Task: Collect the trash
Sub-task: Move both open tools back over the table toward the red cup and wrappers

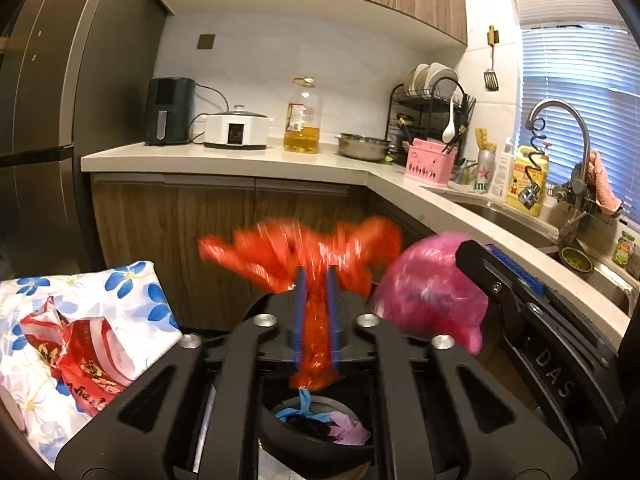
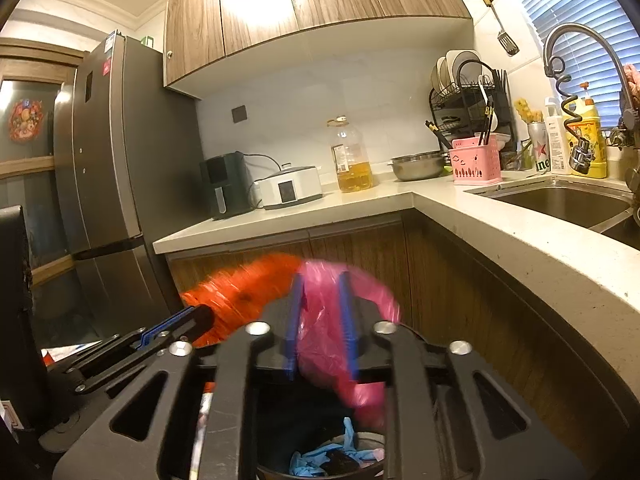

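Left wrist view: orange bag (image 1: 304, 248) loose between parted left fingers (image 1: 300, 304) above black bin (image 1: 276, 436) of gloves (image 1: 349, 432).

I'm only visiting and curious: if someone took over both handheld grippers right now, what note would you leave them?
Left gripper: crumpled orange plastic bag between its jaws, blurred, grip uncertain.
Right gripper: crumpled pink plastic bag between its jaws, likewise.
Both hang over the round black trash bin, which already holds blue and pink gloves.
Left: drop both bags in, then the red wrapper on the floral cloth.

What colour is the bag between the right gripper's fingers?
Pink bag, clearest in the right wrist view.
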### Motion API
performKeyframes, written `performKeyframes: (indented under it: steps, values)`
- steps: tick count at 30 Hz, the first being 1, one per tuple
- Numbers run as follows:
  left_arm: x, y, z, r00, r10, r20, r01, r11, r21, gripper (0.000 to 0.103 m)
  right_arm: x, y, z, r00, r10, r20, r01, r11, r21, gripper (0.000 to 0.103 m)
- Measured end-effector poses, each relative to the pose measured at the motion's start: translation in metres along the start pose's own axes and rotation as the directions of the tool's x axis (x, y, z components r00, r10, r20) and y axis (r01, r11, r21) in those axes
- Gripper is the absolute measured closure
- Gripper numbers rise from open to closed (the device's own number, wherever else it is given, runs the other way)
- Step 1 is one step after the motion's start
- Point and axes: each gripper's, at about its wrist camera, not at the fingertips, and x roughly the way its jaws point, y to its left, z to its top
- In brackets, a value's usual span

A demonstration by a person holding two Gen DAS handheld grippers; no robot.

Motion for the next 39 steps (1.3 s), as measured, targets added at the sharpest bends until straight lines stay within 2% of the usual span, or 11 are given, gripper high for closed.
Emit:
performKeyframes:
  steps: [1, 2, 3, 7, 10, 16, 21, 25, 30, 36, 39]
  values:
    - [0.001, 0.001, -0.001, 1.0, -0.003, -0.001, 0.003, 1.0, -0.006, 0.076, 0.0, -0.001, 0.0, 1.0, -0.004, -0.002, 0.004, 1.0, 0.001, 0.076]
    - [0.002, 0.004, -0.002, 1.0, -0.011, -0.002, 0.011, 1.0, -0.021, 0.059, 0.0, -0.002, -0.001, 1.0, -0.009, -0.003, 0.009, 1.0, 0.003, 0.076]
    - [0.002, 0.006, -0.002, 1.0, -0.018, -0.001, 0.018, 0.999, -0.034, 0.05, 0.0, -0.004, -0.001, 1.0, -0.013, -0.005, 0.013, 1.0, 0.006, 0.076]
    - [-0.002, 0.014, -0.004, 1.0, 0.012, 0.009, -0.011, 0.999, -0.046, 0.034, -0.004, -0.007, -0.002, 1.0, -0.028, -0.007, 0.028, 1.0, 0.013, 0.063]
    - [-0.009, 0.022, -0.005, 1.0, 0.03, 0.005, -0.03, 0.997, -0.067, 0.028, -0.008, -0.007, -0.004, 0.999, -0.034, -0.009, 0.034, 0.999, 0.015, 0.055]
    - [-0.032, 0.033, -0.013, 0.995, 0.096, -0.005, -0.096, 0.992, -0.077, 0.02, -0.02, -0.003, -0.008, 1.0, -0.027, -0.016, 0.027, 0.999, 0.021, 0.04]
    - [-0.06, 0.042, -0.02, 0.988, 0.155, 0.011, -0.154, 0.985, -0.082, 0.013, -0.033, 0.005, -0.015, 1.0, -0.001, -0.029, 0.001, 1.0, 0.023, 0.032]
    - [-0.085, 0.052, -0.03, 0.979, 0.205, 0.019, -0.202, 0.974, -0.099, 0.008, -0.045, 0.014, -0.022, 0.999, 0.015, -0.036, -0.015, 1.0, 0.02, 0.031]
    - [-0.115, 0.066, -0.043, 0.965, 0.26, 0.025, -0.256, 0.96, -0.109, 0.007, -0.057, 0.027, -0.032, 0.998, 0.042, -0.052, -0.041, 0.999, 0.02, 0.031]
    - [-0.159, 0.088, -0.062, 0.937, 0.346, 0.05, -0.338, 0.933, -0.128, 0.007, -0.069, 0.047, -0.043, 0.994, 0.088, -0.071, -0.087, 0.996, 0.01, 0.031]
    - [-0.182, 0.104, -0.071, 0.915, 0.399, 0.061, -0.387, 0.91, -0.147, 0.007, -0.073, 0.059, -0.049, 0.99, 0.113, -0.081, -0.112, 0.994, 0.007, 0.031]
